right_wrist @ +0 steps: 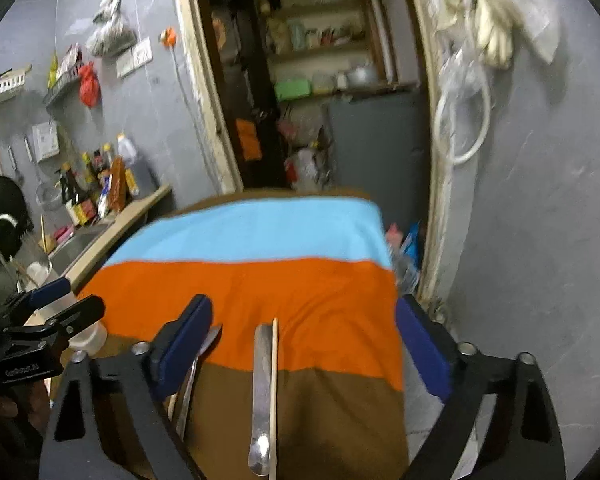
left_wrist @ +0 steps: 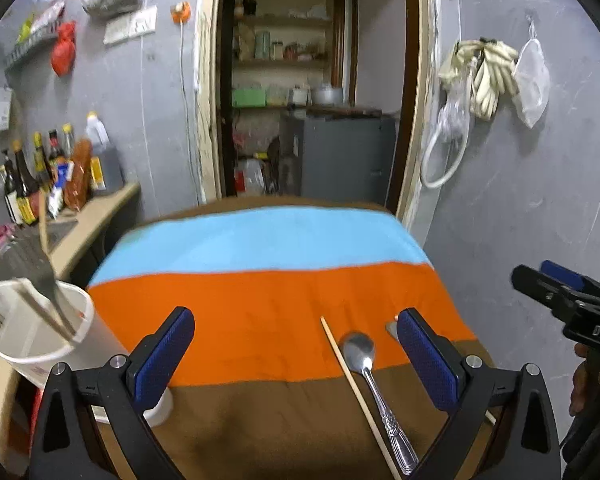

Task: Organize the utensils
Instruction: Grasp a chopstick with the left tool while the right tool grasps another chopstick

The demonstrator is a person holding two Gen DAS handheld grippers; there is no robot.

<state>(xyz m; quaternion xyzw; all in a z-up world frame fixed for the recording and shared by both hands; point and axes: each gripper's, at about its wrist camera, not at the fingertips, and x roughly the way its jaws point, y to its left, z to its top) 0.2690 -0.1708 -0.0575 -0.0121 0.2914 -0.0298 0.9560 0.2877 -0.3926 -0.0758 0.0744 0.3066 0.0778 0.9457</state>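
My left gripper (left_wrist: pixel 296 356) is open and low over the striped cloth (left_wrist: pixel 260 300), with nothing between its pads. To the right of its middle lie a metal spoon (left_wrist: pixel 366 364) and a wooden chopstick (left_wrist: pixel 352 380). A white cup (left_wrist: pixel 40 332) holding several utensils stands at the cloth's left edge. My right gripper (right_wrist: pixel 302 348) is also open. A flat metal utensil (right_wrist: pixel 262 392) and a chopstick (right_wrist: pixel 274 392) lie on the cloth between its fingers, untouched. The spoon (right_wrist: pixel 198 364) lies just beside its left finger (right_wrist: pixel 184 344).
A counter (left_wrist: pixel 100 216) with sauce bottles (left_wrist: pixel 40 176) and a sink runs along the left. Behind the table is an open doorway to a storeroom with shelves (left_wrist: pixel 284 64). A grey wall with hanging gloves (left_wrist: pixel 488 76) closes the right side. Each gripper shows at the other view's edge.
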